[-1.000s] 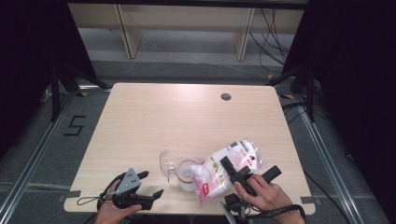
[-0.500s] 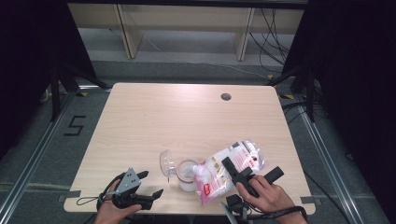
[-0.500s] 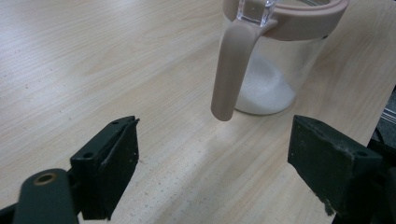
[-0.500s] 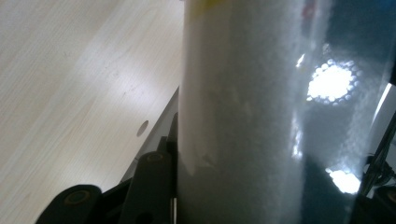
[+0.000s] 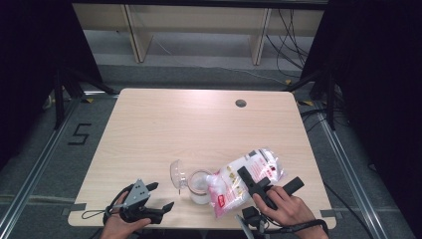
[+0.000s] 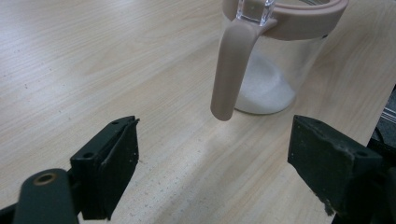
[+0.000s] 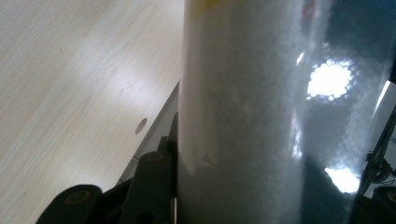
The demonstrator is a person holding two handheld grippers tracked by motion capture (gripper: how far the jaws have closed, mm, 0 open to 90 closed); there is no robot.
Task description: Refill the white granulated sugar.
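A: Fingers?
B: Left gripper [image 5: 163, 196] jaws spread wide, empty, before the jar [image 6: 275, 60]. Right gripper [image 5: 271, 180] jaws clamp the bag [image 5: 249, 179].
A: Labels?
B: Red print on the bag, unreadable; "5" [image 5: 79, 134] taped on the floor.
A: Appearance?
B: Clear bag of white grains, tilted over the jar at the table's [image 5: 189, 124] near edge.

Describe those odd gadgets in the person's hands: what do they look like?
Each is a black handheld tool with two flat-padded jaws. The left gripper carries a grey three-cornered plate on top; the right gripper forks into two black bars. Black cables trail from both.
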